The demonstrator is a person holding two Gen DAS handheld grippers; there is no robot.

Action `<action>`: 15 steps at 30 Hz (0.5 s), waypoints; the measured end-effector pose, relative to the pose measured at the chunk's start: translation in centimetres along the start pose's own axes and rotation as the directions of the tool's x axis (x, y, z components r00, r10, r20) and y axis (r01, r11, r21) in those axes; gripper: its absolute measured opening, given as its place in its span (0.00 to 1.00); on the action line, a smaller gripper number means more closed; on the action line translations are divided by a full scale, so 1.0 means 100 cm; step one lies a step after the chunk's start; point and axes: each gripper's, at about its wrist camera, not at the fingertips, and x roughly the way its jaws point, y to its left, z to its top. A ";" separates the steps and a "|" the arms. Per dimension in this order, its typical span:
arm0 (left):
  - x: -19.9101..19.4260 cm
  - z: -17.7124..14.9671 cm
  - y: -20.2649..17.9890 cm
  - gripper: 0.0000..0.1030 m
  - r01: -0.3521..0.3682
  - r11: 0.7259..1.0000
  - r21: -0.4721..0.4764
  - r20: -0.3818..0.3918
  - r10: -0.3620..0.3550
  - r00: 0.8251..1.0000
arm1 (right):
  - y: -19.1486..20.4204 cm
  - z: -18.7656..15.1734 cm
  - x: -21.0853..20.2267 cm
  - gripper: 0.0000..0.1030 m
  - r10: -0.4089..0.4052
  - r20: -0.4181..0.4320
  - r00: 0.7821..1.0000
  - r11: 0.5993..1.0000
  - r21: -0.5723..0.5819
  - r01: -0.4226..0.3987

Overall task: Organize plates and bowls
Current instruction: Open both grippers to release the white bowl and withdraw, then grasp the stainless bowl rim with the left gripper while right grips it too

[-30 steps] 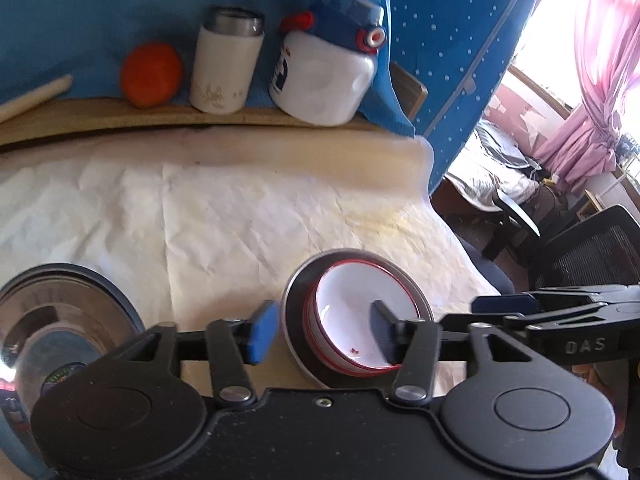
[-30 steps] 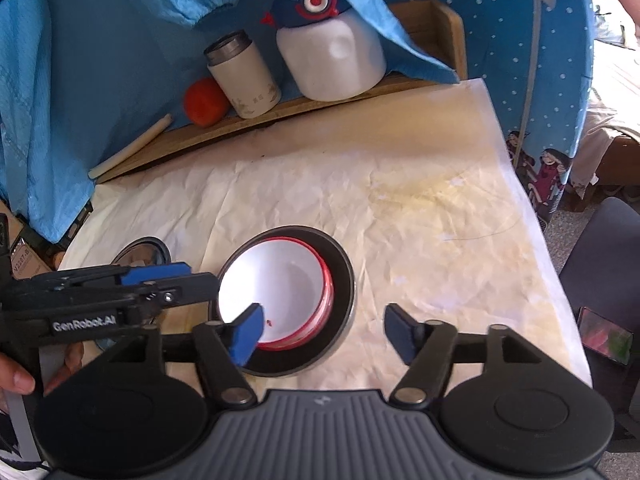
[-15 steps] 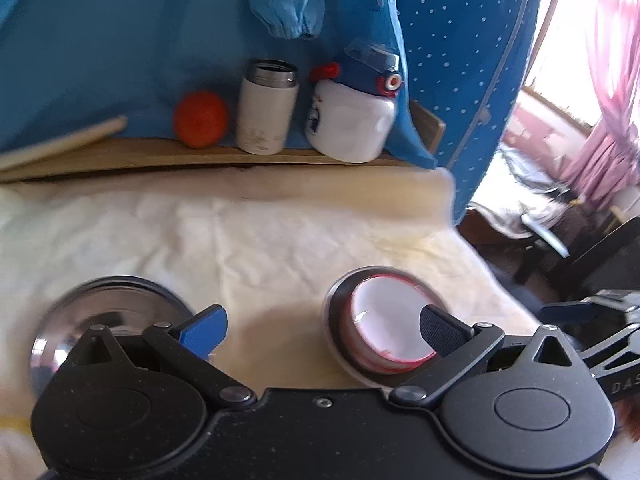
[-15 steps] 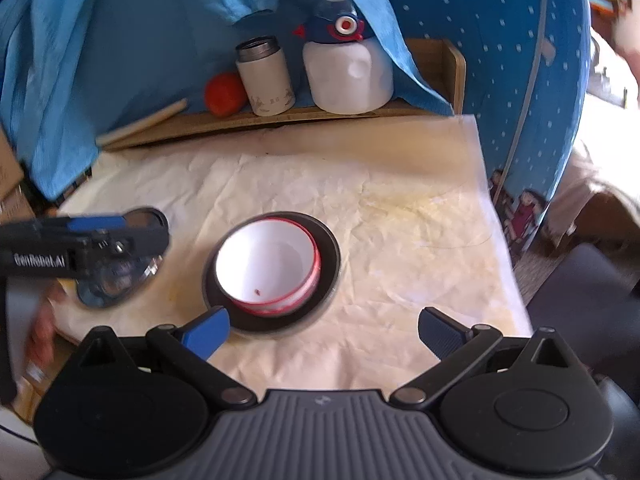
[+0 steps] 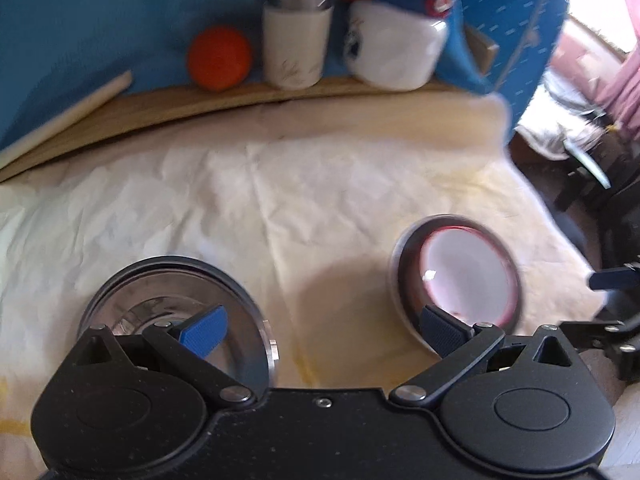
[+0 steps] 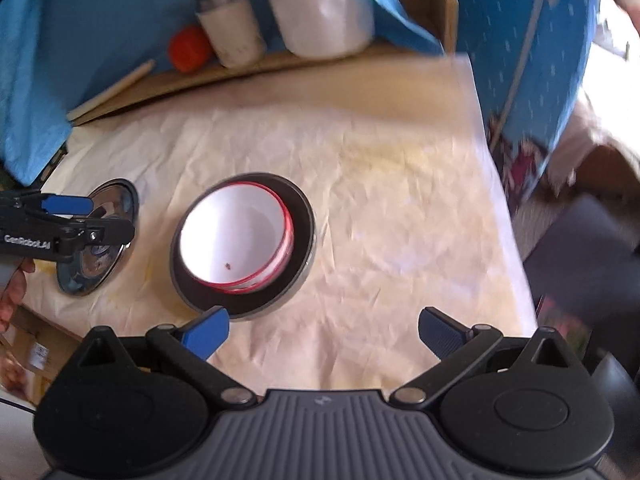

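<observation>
bowl (image 6: 236,238) nested in plate (image 6: 300,220), frame centre | steel plate (image 5: 176,316) lower left, under your left gripper (image 5: 320,326) | both jaws apart, empty | risk: slick steel rim slips from a shallow pinch

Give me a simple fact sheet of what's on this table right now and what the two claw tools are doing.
Surface: table covered with creased pale paper
White bowl: red rim, sits inside the dark plate; a small dark speck inside
Steel plate: lies apart, to the left of the bowl
Back ledge: orange ball, white cup, white jug, wooden stick
Left gripper: open, empty, over the steel plate
Right gripper: open, empty, near the dark plate
</observation>
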 end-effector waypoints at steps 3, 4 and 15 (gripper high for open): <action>0.014 0.012 0.009 0.99 -0.016 1.000 -0.001 -0.050 0.016 0.999 | -0.005 0.010 0.007 1.00 -0.009 -0.044 0.999 1.000 0.027 0.011; 0.016 0.016 0.011 0.99 -0.013 1.000 -0.002 -0.060 0.013 0.998 | -0.006 0.014 0.008 1.00 -0.018 -0.048 0.999 0.999 0.029 0.020; 0.049 0.038 0.009 0.99 0.029 0.999 -0.032 -0.129 -0.033 0.991 | -0.016 0.043 0.035 1.00 -0.083 -0.119 0.989 0.995 0.044 0.088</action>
